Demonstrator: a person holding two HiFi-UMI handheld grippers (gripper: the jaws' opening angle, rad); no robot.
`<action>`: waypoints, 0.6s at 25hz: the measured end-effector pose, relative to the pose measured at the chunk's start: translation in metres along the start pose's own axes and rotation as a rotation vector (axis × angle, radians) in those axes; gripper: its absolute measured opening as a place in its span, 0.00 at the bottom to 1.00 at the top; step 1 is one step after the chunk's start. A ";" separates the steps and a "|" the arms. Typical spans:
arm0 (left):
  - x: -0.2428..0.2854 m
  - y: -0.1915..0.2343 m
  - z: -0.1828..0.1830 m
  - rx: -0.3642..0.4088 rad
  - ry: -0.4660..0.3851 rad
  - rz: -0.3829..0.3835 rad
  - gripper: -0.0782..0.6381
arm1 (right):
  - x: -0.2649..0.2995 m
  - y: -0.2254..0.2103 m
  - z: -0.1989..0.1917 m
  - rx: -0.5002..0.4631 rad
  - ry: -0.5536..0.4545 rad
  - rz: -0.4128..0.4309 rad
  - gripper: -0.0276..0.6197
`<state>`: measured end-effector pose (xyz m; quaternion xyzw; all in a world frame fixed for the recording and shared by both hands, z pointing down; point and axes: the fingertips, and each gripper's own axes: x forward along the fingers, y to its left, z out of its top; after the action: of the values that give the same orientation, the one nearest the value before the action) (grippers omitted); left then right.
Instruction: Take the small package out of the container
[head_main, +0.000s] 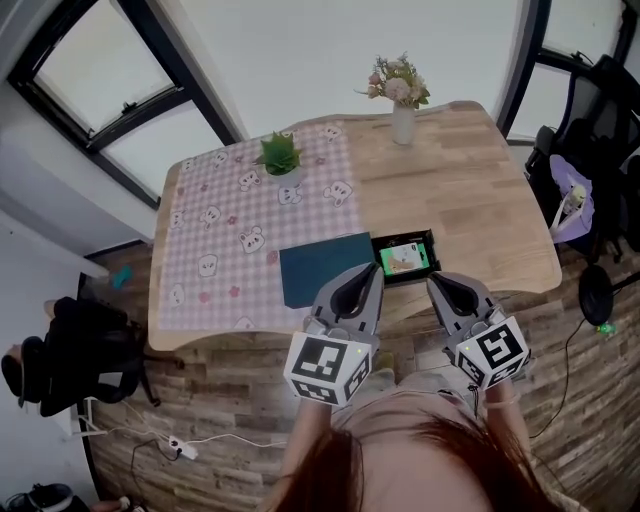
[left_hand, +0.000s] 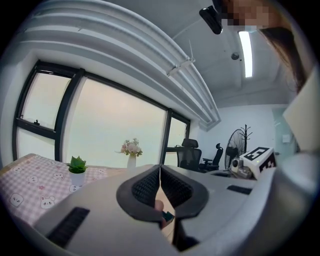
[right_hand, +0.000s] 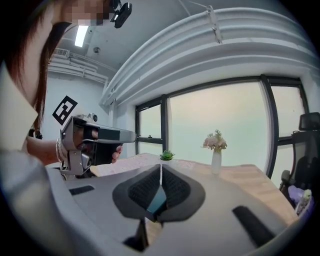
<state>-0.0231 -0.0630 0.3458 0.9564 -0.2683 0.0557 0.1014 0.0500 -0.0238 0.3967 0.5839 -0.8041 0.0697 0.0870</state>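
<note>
With jaws pressed together and empty, the left tongs and right tongs hover at the near edge of the black container, which holds the small package on the surface.
</note>
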 end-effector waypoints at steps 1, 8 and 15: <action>0.002 0.004 0.001 -0.003 0.000 -0.002 0.12 | 0.004 -0.002 -0.001 0.000 0.010 -0.001 0.06; 0.020 0.023 0.004 -0.023 0.001 -0.002 0.12 | 0.027 -0.011 -0.011 -0.021 0.075 0.028 0.14; 0.047 0.034 0.006 -0.034 0.007 0.032 0.12 | 0.051 -0.029 -0.025 -0.037 0.137 0.098 0.17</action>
<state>-0.0008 -0.1164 0.3528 0.9499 -0.2842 0.0560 0.1175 0.0633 -0.0749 0.4332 0.5359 -0.8251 0.0987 0.1492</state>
